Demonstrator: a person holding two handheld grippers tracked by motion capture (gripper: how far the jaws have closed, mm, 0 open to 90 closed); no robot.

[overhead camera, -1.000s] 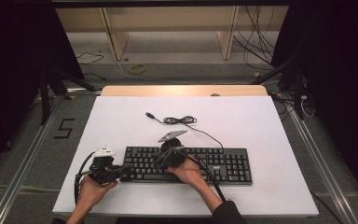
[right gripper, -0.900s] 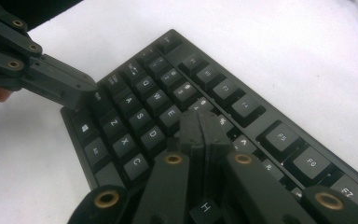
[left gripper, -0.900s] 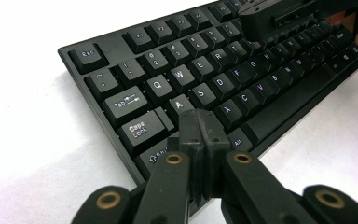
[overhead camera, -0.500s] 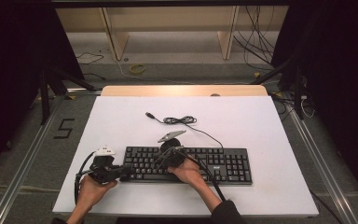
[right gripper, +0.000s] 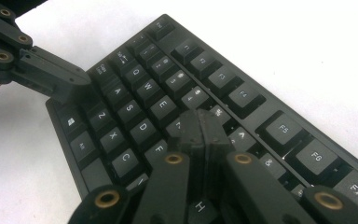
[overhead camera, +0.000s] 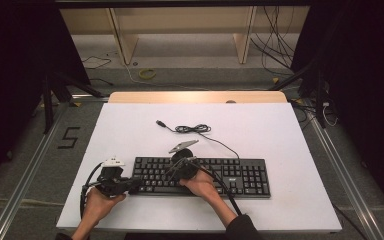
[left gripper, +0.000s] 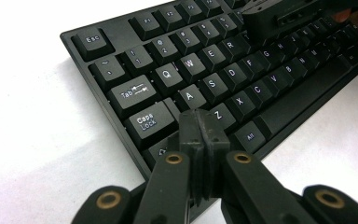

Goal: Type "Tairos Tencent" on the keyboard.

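Note:
A black keyboard (overhead camera: 230,175) lies along the near half of the white table (overhead camera: 130,125). Its cable (overhead camera: 192,129) is coiled behind it, with the USB plug lying loose. My left gripper (overhead camera: 135,184) is at the keyboard's left end, shut and holding nothing. In the left gripper view its tips (left gripper: 199,123) hover over the left Shift key, between Caps Lock and Z on the keyboard (left gripper: 168,74). My right gripper (overhead camera: 170,173) is shut and holding nothing; its tips (right gripper: 203,126) sit low over the keys around R, T and G. Whether either touches a key I cannot tell.
A wooden strip (overhead camera: 195,97) edges the table's far side. Beyond it stand wooden shelf legs (overhead camera: 122,40) and loose cables on the floor. A "5" marking (overhead camera: 69,137) is on the floor at left. Metal rails run along both sides of the table.

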